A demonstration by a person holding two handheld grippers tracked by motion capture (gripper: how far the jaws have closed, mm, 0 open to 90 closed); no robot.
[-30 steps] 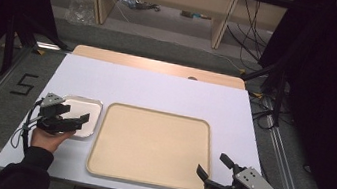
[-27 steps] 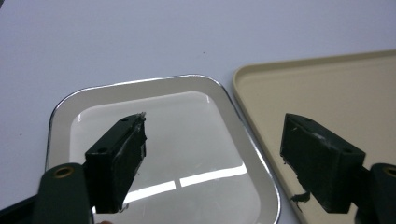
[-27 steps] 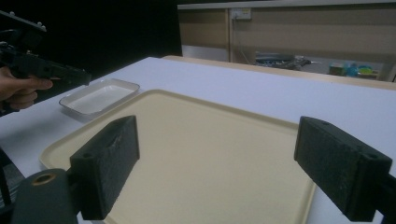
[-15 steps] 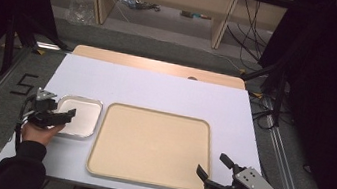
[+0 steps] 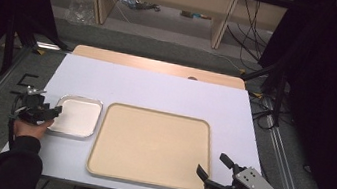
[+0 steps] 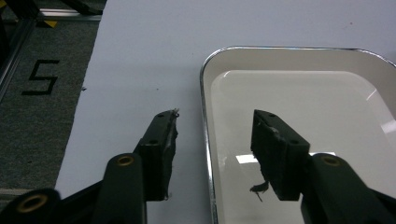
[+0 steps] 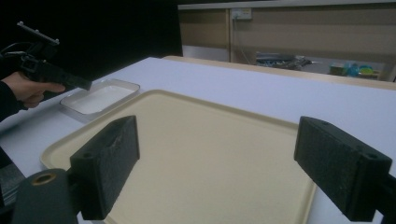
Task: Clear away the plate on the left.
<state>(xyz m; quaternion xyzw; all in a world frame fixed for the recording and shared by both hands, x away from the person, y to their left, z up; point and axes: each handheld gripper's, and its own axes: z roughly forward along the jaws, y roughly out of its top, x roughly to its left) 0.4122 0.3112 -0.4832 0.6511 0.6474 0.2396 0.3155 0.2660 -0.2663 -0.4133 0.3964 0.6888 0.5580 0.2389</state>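
White tabletop (image 5: 157,90) fills the middle of the high view, with grey carpet and a taped numeral off its left edge; two things lie on it — a small metal-rimmed white dish (image 5: 76,116) at the left and a big beige tray (image 5: 151,145) just beside it, their near sides apart by a thin strip of table.

Starting at the left: the left gripper (image 5: 47,113) sits at the dish's left rim; in the left gripper view (image 6: 210,140) that rim (image 6: 205,140) runs straight away from the camera, right up the gap between the jaws, one pad over bare table outside the dish, the other over the white floor inside it. The jaws have just been closing and stand about half apart; the rim is between them, but neither pad presses on it, so nothing is gripped yet. That is the relation the coming move turns on — the rim's edge lies along the gripper's line, so I judge a plain further squeeze should pinch the wall, given the pads come low enough to catch it.

Across the tray, the right gripper (image 5: 212,174) hovers at the tray's near right corner, jaws wide and empty (image 7: 215,158); it lies well apart from the dish, so the left hand is plainly the nearer one.
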